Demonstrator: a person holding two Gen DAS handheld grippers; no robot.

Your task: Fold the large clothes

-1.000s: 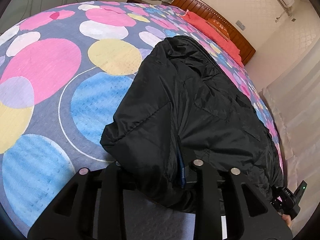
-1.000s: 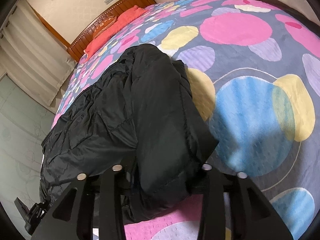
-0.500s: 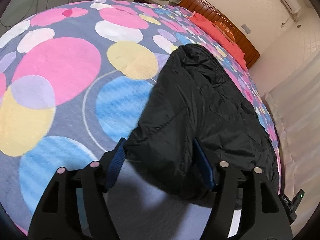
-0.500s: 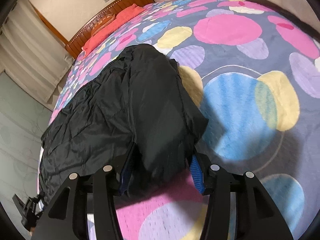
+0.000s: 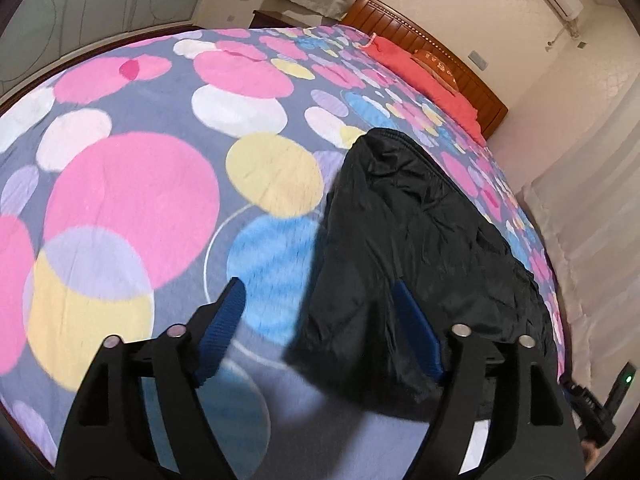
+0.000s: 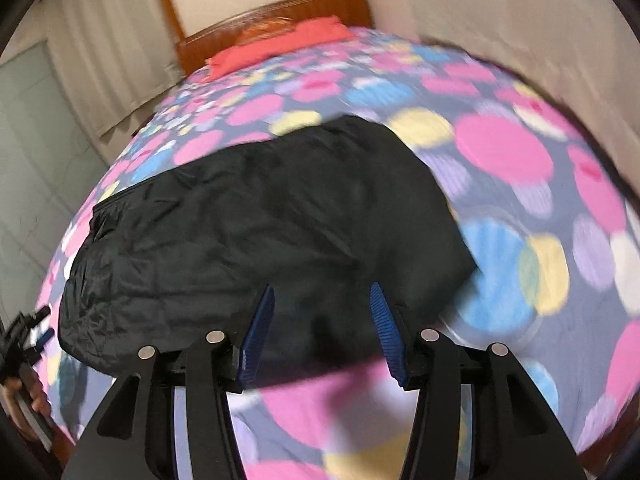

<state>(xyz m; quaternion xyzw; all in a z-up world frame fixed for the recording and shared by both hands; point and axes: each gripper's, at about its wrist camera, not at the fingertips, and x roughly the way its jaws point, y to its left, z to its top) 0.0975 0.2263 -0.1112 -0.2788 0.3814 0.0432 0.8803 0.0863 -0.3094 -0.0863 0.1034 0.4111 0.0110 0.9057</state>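
Note:
A black puffer jacket (image 5: 420,240) lies folded lengthwise on the spotted bed cover (image 5: 132,192). My left gripper (image 5: 318,286) hovers over its near corner, and its jaws are opening. The corner lies loose between the blue pads (image 5: 224,320), which do not press on it. In the right wrist view the jacket (image 6: 260,232) spreads out to the left. My right gripper (image 6: 322,289) stands open above the near edge, lifted clear of the cloth, and this view is blurred. Each gripper also shows at the edge of the other's view.
The bed cover (image 6: 500,152) has pink, blue and yellow circles. A red pillow (image 5: 420,64) and a wooden headboard (image 5: 460,64) stand at the far end. Pale curtains (image 5: 592,216) hang along one side. A hand (image 6: 36,396) holds the left gripper at the bed's near edge.
Both grippers let go of the jacket's near end and pulled back. The left jaws spread wide. The right gripper rose and rolled, so its view now faces the headboard.

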